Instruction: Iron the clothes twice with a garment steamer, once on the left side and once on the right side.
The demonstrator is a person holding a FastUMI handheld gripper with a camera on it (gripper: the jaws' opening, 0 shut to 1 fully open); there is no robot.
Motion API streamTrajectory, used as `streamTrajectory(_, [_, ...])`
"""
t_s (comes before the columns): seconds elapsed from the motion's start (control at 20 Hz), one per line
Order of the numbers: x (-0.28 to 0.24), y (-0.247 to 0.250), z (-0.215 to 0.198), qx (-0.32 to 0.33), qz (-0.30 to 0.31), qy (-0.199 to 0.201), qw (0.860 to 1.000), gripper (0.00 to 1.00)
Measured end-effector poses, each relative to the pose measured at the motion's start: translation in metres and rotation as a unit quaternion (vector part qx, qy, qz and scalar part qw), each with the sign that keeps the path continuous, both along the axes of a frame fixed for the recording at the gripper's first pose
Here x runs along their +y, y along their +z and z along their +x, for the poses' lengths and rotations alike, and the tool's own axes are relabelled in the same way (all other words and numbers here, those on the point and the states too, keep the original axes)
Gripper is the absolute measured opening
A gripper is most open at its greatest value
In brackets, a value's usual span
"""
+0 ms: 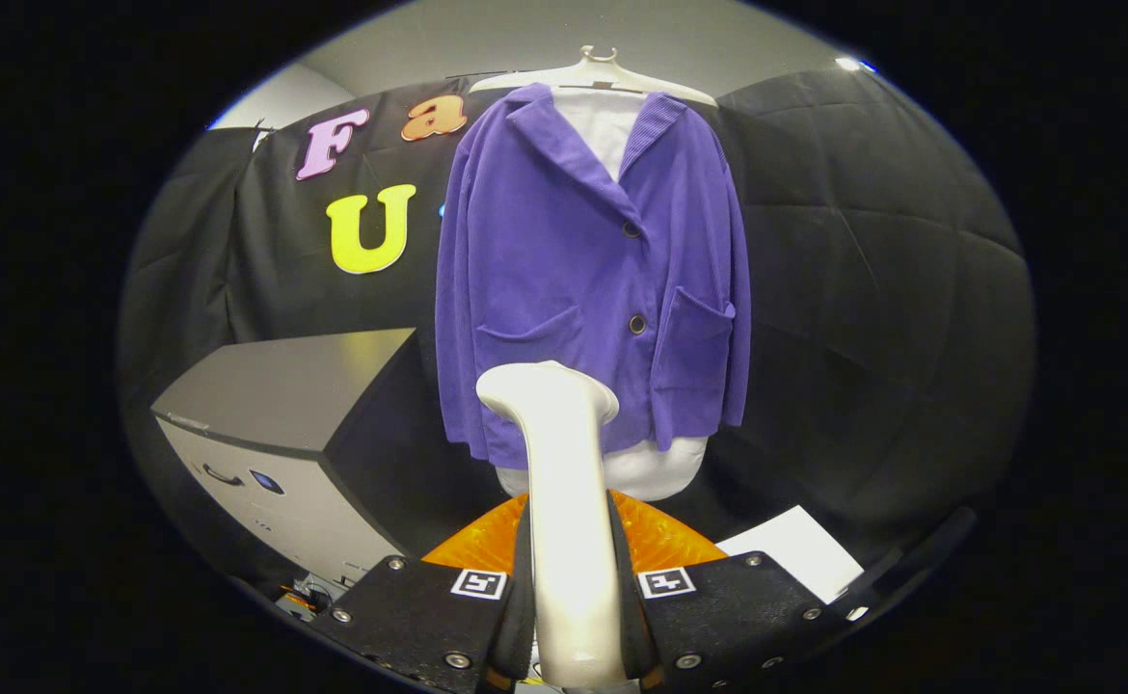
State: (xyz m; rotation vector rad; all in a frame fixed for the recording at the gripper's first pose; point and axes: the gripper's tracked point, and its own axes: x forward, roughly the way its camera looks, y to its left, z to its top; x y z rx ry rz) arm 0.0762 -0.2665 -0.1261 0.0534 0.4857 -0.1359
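gripper (574,617) clamps steamer (564,482) | purple jacket (583,280) hangs beyond | grey box (284,424) beside jacket

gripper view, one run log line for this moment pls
fingers: shut on steamer handle | steamer: upright, head short of jacket hem | purple jacket: on hanger, beyond fingers | stage: not yet on fabric

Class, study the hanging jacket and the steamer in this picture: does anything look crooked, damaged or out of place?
Nothing stands out. The purple jacket hangs straight on its hanger, buttoned, with both pockets flat. The white steamer stands upright, clamped by the gripper, both fingers pressing on its handle, its head short of the jacket's hem.
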Motion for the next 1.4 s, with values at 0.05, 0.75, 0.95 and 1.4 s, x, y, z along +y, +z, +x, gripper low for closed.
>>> streamTrajectory(0.05, [-0.004, 0.007, 0.001, -0.006, 0.0, -0.002, 1.0, 0.35])
streamTrajectory(0.75, [-0.049, 0.11, 0.041, -0.09, -0.026, -0.039, 0.995, 0.35])
streamTrajectory(0.95, [-0.06, 0.142, 0.06, -0.117, -0.043, -0.053, 0.991, 0.35])
streamTrajectory(1.4, [-0.098, 0.206, 0.105, -0.184, -0.036, -0.092, 0.978, 0.35])
